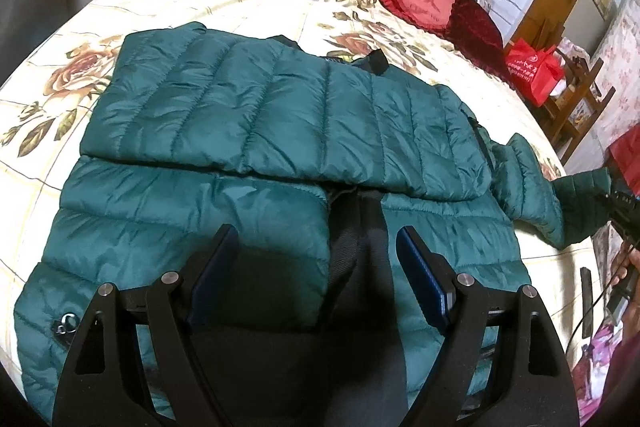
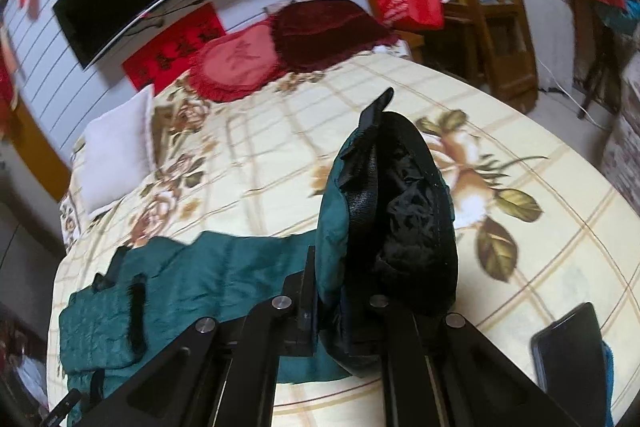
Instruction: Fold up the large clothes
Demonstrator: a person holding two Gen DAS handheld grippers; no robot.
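Bed [image 1: 48, 131]: floral cover over the whole work surface; pillows and red cushions lie at the far side.
Jacket [image 1: 256, 115]: green quilted garment spread flat on the bed, its long axis running left to right across the left wrist view; one panel is already laid over the body.
Sleeve [image 1: 532, 187]: trails off the jacket's right end toward the edge of the bed, so it lies on the right hand's side.
Sleeve end [image 2: 384, 219]: green shell and black lining bunched together, standing up off the bed cover in the right wrist view.
Right gripper [image 2: 340, 267]: clenched on the sleeve end, fabric pinched between the pads; it is the nearer tool to this sleeve.
Left gripper [image 1: 316, 247]: released, jaws standing wide above the jacket's near hem and dark centre strip, nothing between the pads.
Governing relation: judged from the layout, the held sleeve must travel leftward along the jacket's long axis, across the body.
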